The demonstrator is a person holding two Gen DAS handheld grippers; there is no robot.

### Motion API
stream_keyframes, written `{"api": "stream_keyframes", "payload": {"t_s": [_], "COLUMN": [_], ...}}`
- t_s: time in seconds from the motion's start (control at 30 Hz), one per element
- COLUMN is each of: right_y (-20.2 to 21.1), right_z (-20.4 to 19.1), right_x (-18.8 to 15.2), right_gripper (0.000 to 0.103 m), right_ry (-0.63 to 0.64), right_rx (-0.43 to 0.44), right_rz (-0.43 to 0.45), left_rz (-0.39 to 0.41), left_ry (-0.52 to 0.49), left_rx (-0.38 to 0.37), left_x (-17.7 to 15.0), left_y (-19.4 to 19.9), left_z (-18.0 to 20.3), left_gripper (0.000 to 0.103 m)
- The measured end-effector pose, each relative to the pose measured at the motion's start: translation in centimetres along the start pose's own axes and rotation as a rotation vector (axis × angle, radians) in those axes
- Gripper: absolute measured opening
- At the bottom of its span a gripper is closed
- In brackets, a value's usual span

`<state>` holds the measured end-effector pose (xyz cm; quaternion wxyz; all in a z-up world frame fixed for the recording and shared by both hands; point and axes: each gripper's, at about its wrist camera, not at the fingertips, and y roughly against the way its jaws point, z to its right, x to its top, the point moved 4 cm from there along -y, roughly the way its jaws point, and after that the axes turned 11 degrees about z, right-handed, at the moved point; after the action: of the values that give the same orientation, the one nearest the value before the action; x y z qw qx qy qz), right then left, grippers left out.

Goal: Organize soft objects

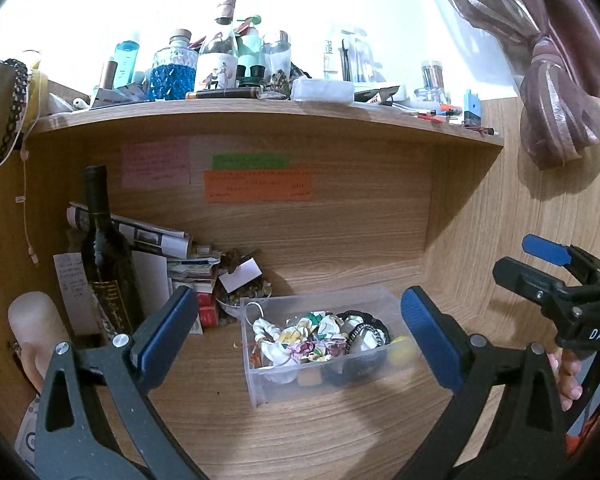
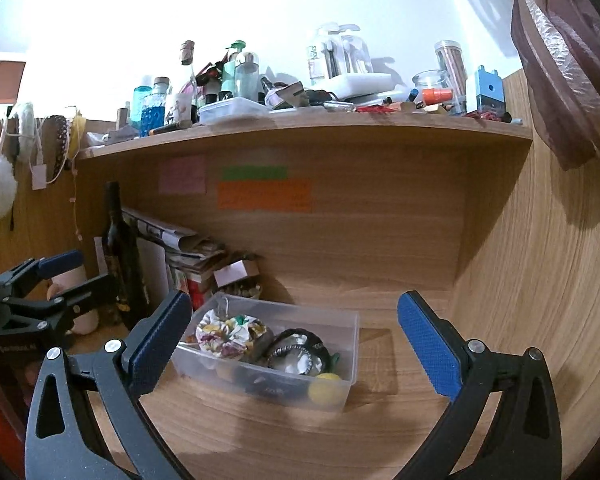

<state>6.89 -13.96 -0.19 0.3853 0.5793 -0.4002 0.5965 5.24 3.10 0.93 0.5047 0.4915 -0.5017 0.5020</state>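
Scrunchies and hair ties sit in a clear plastic bin [image 1: 320, 344] on the wooden worktop [image 1: 300, 432], under a cluttered shelf [image 1: 260, 114]. Left wrist view: bin lies ahead, framed between the left gripper [image 1: 300, 336] pads, not touched by them. Contents: a floral scrunchie [image 1: 312, 340] in white, yellow, green and pink at centre; a black band [image 1: 366, 330] to its right; a yellow ball [image 1: 400, 354] at the right end; a metal ring [image 1: 254, 308] standing at the back left corner. Items below these are blurred through the wall. Left gripper spread wide, holding nothing. The right gripper [image 1: 532, 264] shows at the right edge, also parted and empty, with fingers of the hand [image 1: 568, 376] beneath it. A dark wine bottle [image 1: 108, 256] stands upright left of the bin, papers stacked behind it. Right wrist view: the bin [image 2: 268, 344] sits ahead and left of centre, near the left pad of the right gripper [image 2: 294, 346], which is wide apart and empty. Floral scrunchie [image 2: 230, 334] at the left end, black band [image 2: 300, 350] in the middle, yellow ball [image 2: 327, 388] against the front right corner. The left gripper [image 2: 76, 272] appears at the left edge, parted, holding nothing.
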Motion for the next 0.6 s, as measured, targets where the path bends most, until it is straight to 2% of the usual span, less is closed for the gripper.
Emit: {"api": "stream_keyframes", "payload": {"t_s": [0.6], "right_y": [0.28], "right_z": [-0.04], "right_x": [-0.34], "right_gripper": [0.103], "right_ry": [-0.005], "right_rx": [-0.005], "right_rz": [-0.009], "left_rz": [-0.001], "left_ry": [-0.004], "left_rx": [0.0], "left_x": [-0.09], "left_y": [0.14], "left_z": [0.11], "left_gripper": [0.103]}}
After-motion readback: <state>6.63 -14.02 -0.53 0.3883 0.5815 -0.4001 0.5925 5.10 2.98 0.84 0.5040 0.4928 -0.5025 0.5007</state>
